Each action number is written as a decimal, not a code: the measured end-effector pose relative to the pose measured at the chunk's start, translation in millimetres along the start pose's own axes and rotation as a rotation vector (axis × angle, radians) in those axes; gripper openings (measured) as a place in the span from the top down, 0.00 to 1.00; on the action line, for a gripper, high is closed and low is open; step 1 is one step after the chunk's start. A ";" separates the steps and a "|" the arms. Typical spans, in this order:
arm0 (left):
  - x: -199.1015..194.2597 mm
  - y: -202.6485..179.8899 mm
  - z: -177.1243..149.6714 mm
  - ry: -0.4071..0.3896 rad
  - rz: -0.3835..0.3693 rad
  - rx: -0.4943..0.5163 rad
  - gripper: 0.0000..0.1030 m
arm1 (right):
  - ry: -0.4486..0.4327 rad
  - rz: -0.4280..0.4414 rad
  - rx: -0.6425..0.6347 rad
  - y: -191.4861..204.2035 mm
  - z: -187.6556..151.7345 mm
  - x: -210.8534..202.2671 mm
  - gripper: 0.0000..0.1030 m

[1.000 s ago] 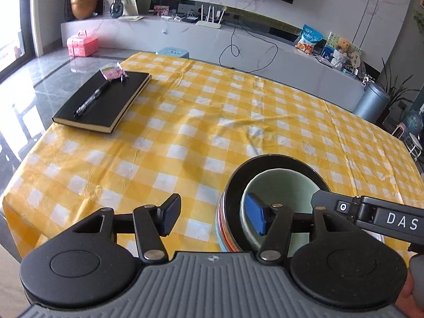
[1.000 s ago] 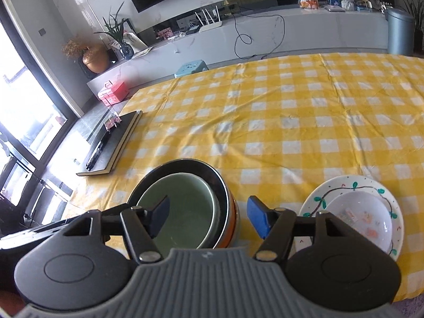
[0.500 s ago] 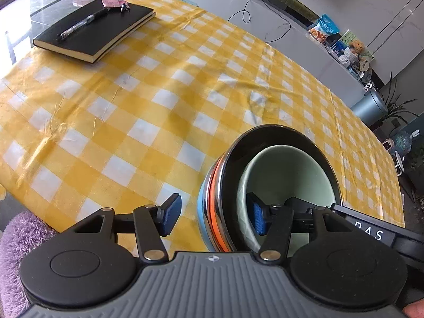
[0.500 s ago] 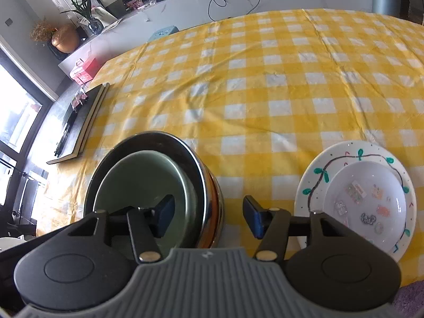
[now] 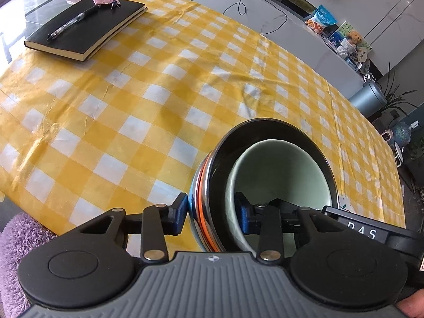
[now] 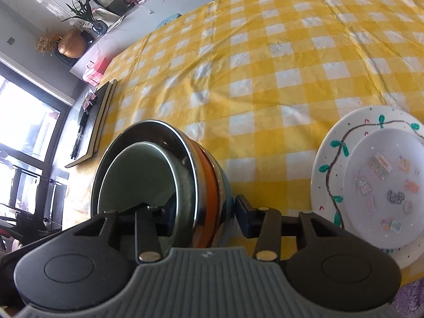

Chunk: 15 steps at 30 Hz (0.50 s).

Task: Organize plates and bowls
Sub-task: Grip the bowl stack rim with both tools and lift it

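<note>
left gripper [image 5: 212, 216]: jaws closing astride bowl stack [image 5: 209, 182] wall, lower centre | right gripper [image 6: 201, 213]: jaws closing astride opposite wall, outer pad apart | decorated plate [image 6: 334, 143]: right edge, on tabletop [image 5: 132, 100]

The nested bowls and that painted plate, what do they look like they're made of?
Outer bowl: likely stainless steel, mirror-bright rim and wall, with orange and blue bands outside. Inner pale green bowl: probably glazed ceramic, smooth soft sheen, thick rim. Painted plate: apparently white glazed ceramic with hand-drawn vine. Smaller dish on it: translucent, maybe plastic or glass.
</note>
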<state>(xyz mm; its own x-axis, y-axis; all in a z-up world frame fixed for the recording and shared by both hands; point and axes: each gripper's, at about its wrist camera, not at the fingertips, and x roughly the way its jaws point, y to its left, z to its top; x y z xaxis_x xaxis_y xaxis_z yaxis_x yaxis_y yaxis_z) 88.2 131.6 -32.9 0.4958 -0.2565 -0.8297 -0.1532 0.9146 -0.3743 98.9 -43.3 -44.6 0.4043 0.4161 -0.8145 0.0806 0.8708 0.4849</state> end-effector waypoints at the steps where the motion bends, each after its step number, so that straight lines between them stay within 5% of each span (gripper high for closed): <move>1: 0.8 -0.4 0.6 -0.001 0.002 0.002 0.58 | 0.011 0.011 0.014 -2.6 -0.3 0.3 0.56; 15: 0.0 2.8 1.1 0.005 0.000 -0.027 0.59 | 0.029 0.033 0.093 -9.0 -0.7 1.0 0.57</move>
<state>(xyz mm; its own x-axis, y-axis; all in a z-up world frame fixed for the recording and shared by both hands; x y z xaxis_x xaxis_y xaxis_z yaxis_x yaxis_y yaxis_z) 88.7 134.6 -33.5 0.4918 -0.2578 -0.8317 -0.1761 0.9060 -0.3850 97.9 -50.5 -50.0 0.3815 0.4532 -0.8056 0.1526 0.8287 0.5384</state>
